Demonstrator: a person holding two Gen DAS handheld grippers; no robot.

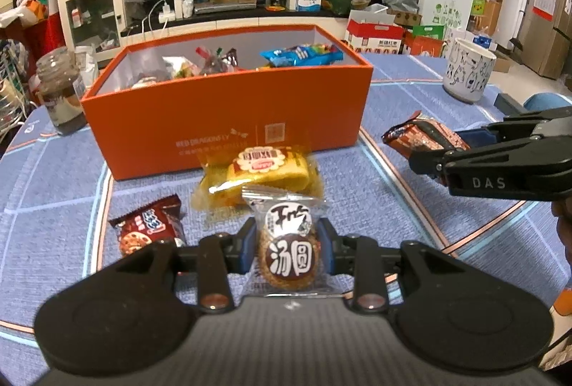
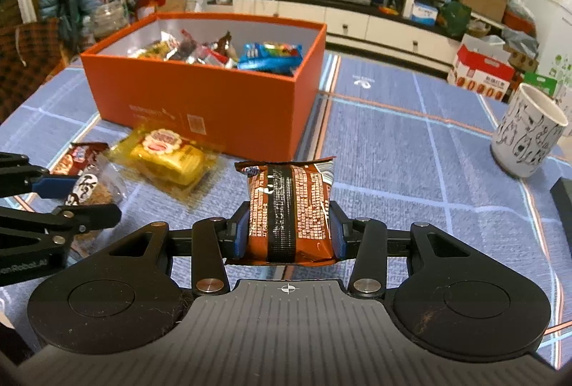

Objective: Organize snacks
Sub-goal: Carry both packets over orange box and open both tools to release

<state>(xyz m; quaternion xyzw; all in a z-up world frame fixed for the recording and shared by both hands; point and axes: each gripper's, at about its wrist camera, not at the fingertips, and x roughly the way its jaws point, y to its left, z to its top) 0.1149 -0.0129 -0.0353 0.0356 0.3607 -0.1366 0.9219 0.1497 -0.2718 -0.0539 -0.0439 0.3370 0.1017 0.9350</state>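
My left gripper (image 1: 288, 244) is shut on a clear-wrapped round sesame snack (image 1: 288, 257), held just above the blue tablecloth. My right gripper (image 2: 289, 230) is shut on a brown-orange snack packet (image 2: 290, 207), lifted off the table. In the left wrist view the right gripper (image 1: 441, 148) enters from the right with that packet (image 1: 422, 135). The left gripper (image 2: 82, 200) shows at the left edge of the right wrist view. The orange box (image 1: 228, 114) (image 2: 200, 96) stands open behind, with several snacks inside. A yellow cake packet (image 1: 264, 175) (image 2: 168, 157) and a dark red cookie packet (image 1: 150, 228) (image 2: 77, 155) lie in front of the box.
A white mug with cat drawings (image 1: 468, 71) (image 2: 529, 132) stands at the right on the tablecloth. A glass jar (image 1: 59, 92) sits left of the box. A dark flat object (image 2: 563, 200) lies at the right table edge. Behind the table are a TV stand and cluttered shelves.
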